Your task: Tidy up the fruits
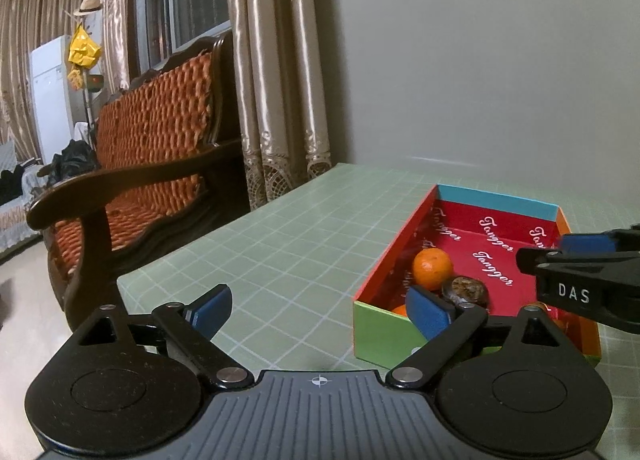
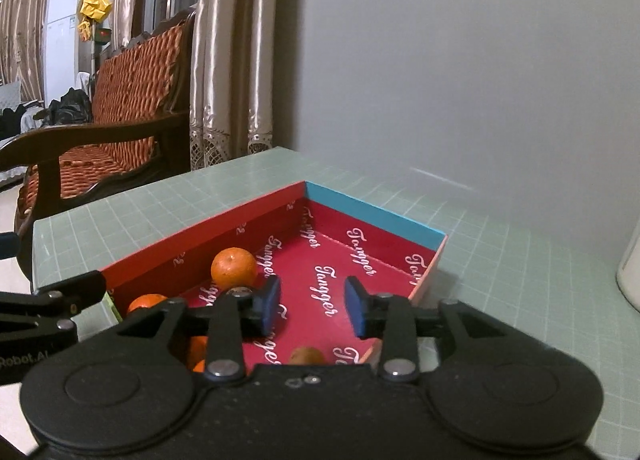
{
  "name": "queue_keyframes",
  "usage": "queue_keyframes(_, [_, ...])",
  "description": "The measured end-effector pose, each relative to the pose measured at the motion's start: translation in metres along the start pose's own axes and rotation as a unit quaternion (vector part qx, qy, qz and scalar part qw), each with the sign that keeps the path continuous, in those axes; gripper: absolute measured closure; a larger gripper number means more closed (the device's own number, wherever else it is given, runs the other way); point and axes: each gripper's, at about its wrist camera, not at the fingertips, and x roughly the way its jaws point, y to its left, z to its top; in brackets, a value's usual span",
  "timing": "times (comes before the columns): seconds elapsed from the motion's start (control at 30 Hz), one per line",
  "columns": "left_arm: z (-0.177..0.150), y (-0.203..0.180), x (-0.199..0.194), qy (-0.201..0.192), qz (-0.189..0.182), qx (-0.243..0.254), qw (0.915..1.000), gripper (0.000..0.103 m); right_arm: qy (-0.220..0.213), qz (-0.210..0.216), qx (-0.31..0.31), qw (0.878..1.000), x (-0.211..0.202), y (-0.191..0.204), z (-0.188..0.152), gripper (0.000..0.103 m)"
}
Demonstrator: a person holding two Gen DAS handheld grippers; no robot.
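From the left wrist camera, the left gripper (image 1: 320, 310) hovers with jaws spread wide and empty over the green mat (image 1: 260, 244). At its 2 o'clock the red box (image 1: 400, 252) holds an orange (image 1: 433, 268) touching a brown mottled fruit (image 1: 466, 290).

From the right wrist camera, the right gripper (image 2: 312, 306) hangs over the box interior, parted and empty, the orange (image 2: 234, 268) at 10 o'clock. It is likely light, round, prone to rolling; squeezing across its widest middle should suit.
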Motion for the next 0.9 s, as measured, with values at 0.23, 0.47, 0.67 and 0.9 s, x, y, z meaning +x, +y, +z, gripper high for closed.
queue_keyframes(0.23, [0.000, -0.010, -0.003, -0.005, -0.013, 0.008, 0.9999, 0.009, -0.049, -0.026, 0.009, 0.998, -0.027, -0.013, -0.002, 0.020])
queue_keyframes(0.47, [0.001, -0.040, -0.014, -0.012, -0.048, 0.040, 0.9980, 0.009, -0.048, -0.082, 0.056, 0.994, -0.066, -0.057, -0.025, 0.015])
queue_keyframes(0.67, [0.007, -0.072, -0.031, -0.006, -0.091, 0.059, 0.9941, 0.007, -0.026, -0.136, 0.114, 0.984, -0.101, -0.098, -0.059, 0.013])
queue_keyframes(0.9, [0.018, -0.099, -0.061, -0.001, -0.134, 0.057, 0.9894, 0.002, -0.014, -0.165, 0.169, 0.972, -0.137, -0.122, -0.084, 0.002])
